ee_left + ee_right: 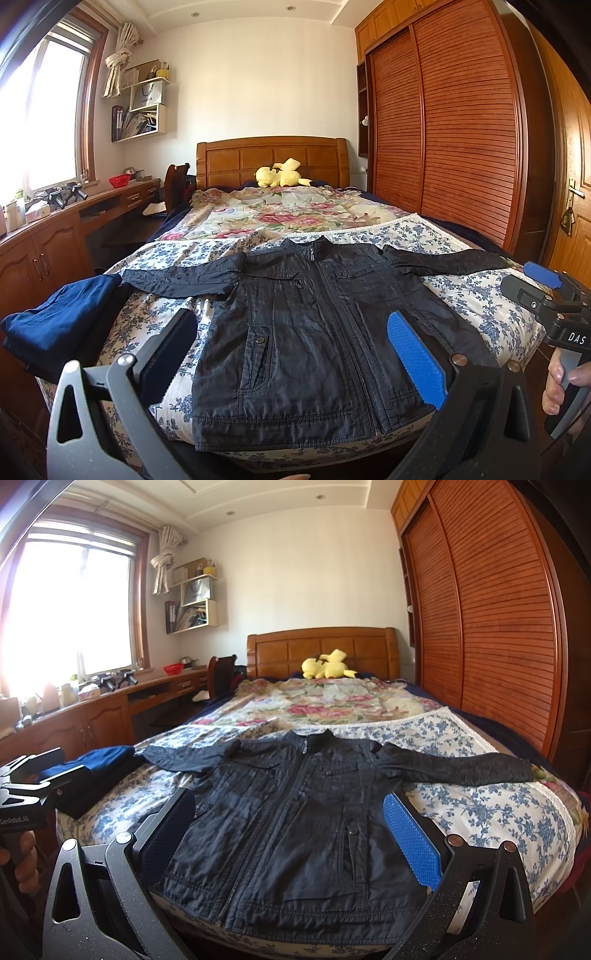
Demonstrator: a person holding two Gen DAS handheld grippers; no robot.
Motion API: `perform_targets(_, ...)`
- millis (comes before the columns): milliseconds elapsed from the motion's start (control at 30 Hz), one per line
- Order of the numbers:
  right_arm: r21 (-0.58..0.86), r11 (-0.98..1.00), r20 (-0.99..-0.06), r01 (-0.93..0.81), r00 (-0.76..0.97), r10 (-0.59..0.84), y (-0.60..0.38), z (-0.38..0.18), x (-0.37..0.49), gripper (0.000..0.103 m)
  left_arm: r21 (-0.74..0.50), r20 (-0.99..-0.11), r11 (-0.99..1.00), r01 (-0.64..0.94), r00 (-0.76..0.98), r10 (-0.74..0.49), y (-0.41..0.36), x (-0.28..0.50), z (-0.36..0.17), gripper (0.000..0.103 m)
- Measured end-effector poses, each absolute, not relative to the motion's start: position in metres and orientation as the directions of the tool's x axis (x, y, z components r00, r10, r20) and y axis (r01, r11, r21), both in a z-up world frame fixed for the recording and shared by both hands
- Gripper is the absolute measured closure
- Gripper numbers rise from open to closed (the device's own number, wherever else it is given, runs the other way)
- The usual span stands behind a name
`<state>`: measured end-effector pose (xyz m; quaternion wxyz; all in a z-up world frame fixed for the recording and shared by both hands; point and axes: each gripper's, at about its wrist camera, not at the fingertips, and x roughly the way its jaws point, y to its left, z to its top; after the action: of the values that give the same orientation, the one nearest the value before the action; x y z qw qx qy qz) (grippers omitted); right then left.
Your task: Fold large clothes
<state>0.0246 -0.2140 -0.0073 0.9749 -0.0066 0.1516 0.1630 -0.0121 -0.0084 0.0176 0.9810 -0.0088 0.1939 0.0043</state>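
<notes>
Jacket (pixel 314 332) is lying flat, zipped, front up, on the floral sheet (pixel 480 295) at the foot of the bed (pixel 321 646). Collar is pointing toward the headboard, hem toward the cameras; body axis is running along the bed, sleeves are spreading crosswise, so the widest span is side to side. Left sleeve end is sitting near a folded blue garment (pixel 59 325) at the bed edge.

Left gripper (pixel 291 350) and right gripper (pixel 288 834) are both hovering above the hem end, jaws spread wide, holding nothing. Hands are gripping the handles at the frame edges.

Step, as I'm reading it: pre-fold, nothing grabbed yet. Next move is probably calling for dropping onto a sleeve or the shoulder plus hem on one side, pinching a single layer stack, then carrying it across the zipper line. Fabric is looking thin and slick, so slipping out of the pads is the risk.
</notes>
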Motion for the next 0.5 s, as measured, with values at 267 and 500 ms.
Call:
perform_targets(267,0.033,0.945,-0.313,-0.327,0.894,0.320,-0.202,-0.015,0.026,0.000,-0.015,-0.395,1.000,-0.024,0.919,0.016,0.002,0.003,0.005,0.000)
perform_targets(500,0.012,0.932,-0.346,-0.363,0.873,0.344,-0.191,-0.035,0.060,0.000,-0.012,-0.446,0.999,-0.043,0.894,0.033,0.022,0.035,-0.019,0.000)
